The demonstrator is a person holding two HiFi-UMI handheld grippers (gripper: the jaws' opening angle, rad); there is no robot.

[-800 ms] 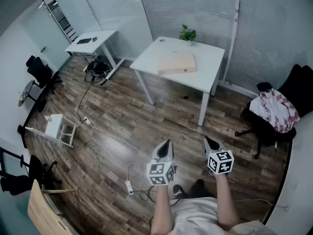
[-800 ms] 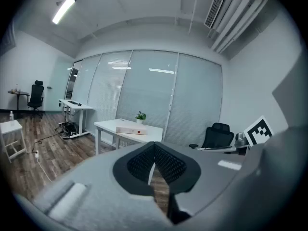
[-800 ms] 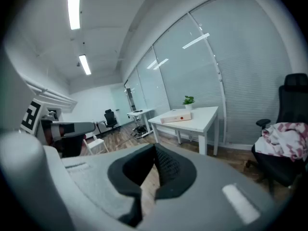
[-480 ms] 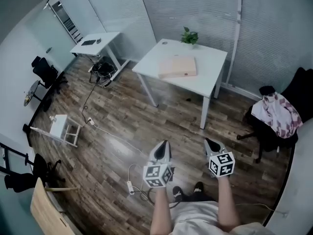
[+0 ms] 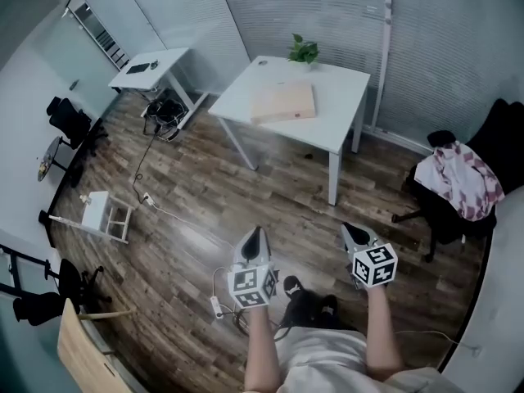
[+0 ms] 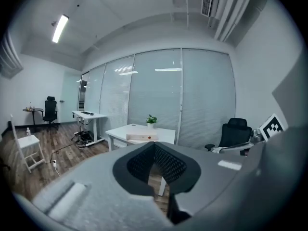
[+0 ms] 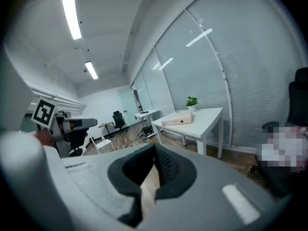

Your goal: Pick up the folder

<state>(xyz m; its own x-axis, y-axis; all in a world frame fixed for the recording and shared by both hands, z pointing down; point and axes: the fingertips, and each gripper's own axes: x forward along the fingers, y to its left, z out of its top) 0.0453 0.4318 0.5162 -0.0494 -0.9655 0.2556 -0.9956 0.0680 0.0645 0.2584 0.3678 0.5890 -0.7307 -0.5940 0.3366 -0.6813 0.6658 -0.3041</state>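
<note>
The left gripper [image 6: 154, 144] is seen with jaws pressed together, empty. Beyond it, a tan folder [image 6: 141, 136] is laid on a white bench [image 6: 167, 134] near a potted plant [image 6: 151, 120].

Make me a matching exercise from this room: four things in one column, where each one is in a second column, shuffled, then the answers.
1. folder
2. potted plant
3. patterned cloth
4. small white chair

A. draped over the black office chair
B. on the wood floor, at the head view's left
C. lying flat on the white table
D. at that table's far edge

Pairs: 1-C, 2-D, 3-A, 4-B
</note>
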